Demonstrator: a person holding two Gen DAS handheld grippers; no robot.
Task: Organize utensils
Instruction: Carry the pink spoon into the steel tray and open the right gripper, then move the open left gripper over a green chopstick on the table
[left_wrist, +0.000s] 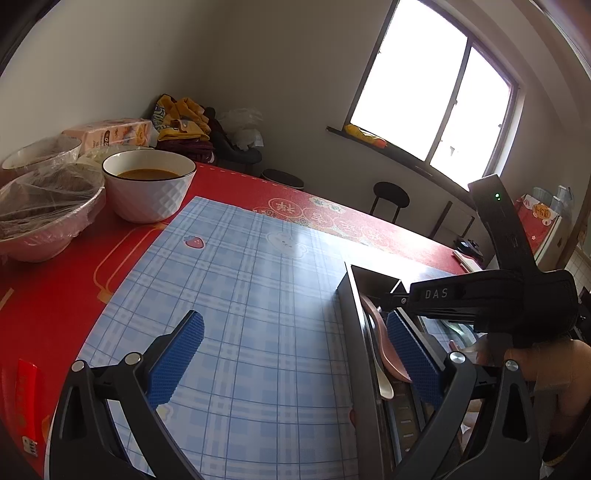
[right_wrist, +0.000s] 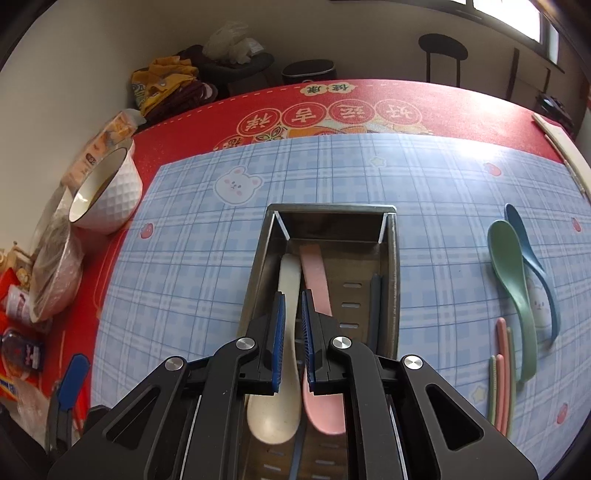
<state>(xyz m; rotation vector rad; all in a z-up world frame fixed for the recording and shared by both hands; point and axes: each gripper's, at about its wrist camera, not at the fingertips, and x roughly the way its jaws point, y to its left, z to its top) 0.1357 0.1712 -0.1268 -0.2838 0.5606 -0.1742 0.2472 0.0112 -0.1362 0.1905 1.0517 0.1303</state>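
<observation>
A metal utensil tray (right_wrist: 332, 209) stands on the blue checked mat. A pink spoon (right_wrist: 314, 273) lies in it beside a cream spoon (right_wrist: 290, 269). My right gripper (right_wrist: 292, 295) points down into the tray, its blue pads nearly together on the cream spoon's handle. Right of the tray lie a green spoon (right_wrist: 511, 280), a dark blue spoon (right_wrist: 532, 258) and pink and green chopsticks (right_wrist: 500, 369). My left gripper (left_wrist: 295, 354) is open, one finger on each side of the tray's left wall (left_wrist: 354, 332), holding nothing. The right gripper's black body (left_wrist: 491, 295) hangs over the tray.
A white bowl of brown soup (left_wrist: 147, 192) and film-covered bowls (left_wrist: 48, 218) crowd the table's left side on the red cloth. Pale chopsticks (right_wrist: 561, 147) lie at the far right edge. A dark blue stick (right_wrist: 376, 306) rests along the tray's right wall.
</observation>
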